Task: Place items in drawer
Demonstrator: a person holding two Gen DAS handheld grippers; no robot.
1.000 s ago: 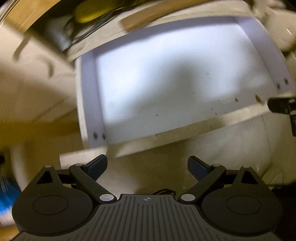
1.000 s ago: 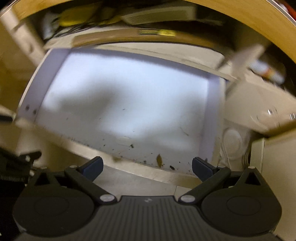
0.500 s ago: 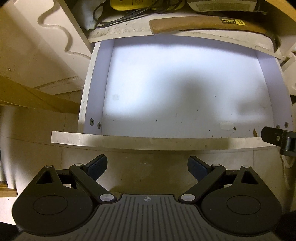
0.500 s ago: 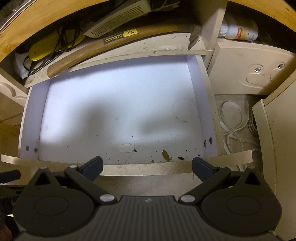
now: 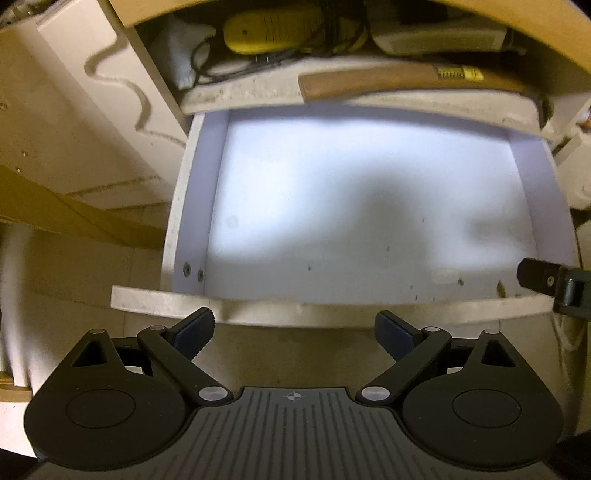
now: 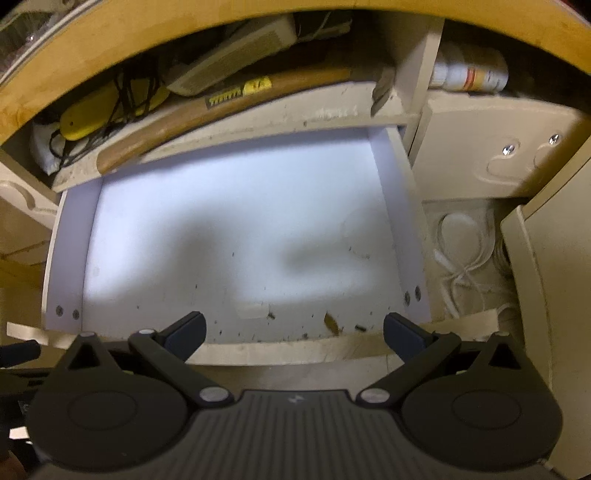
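A pulled-out white drawer (image 5: 192, 206) (image 6: 62, 266) lies below both grippers, with only crumbs and a dry leaf (image 6: 331, 322) on its floor. My left gripper (image 5: 294, 331) hangs open just in front of the drawer's front edge, nothing between its fingers. My right gripper (image 6: 293, 332) is open too, over the same front edge, and one of its fingers (image 5: 535, 280) shows at the right of the left wrist view. On the shelf above the drawer rest a wooden-handled hammer (image 5: 369, 83) (image 6: 192, 118), a yellow device with black cords (image 5: 273, 31) (image 6: 107, 107) and a grey box (image 6: 236, 55).
A white bottle (image 6: 469, 72) lies in the compartment to the right. White cables (image 6: 461, 258) are coiled on the floor right of the drawer. Cream cabinet panels (image 5: 74, 110) stand left, and a wooden desk edge (image 6: 184, 29) overhangs everything.
Both views have steadied after a blurred swing and tilted up a little, so the shelf with the hammer and yellow device shows more fully. Both grippers stay open.
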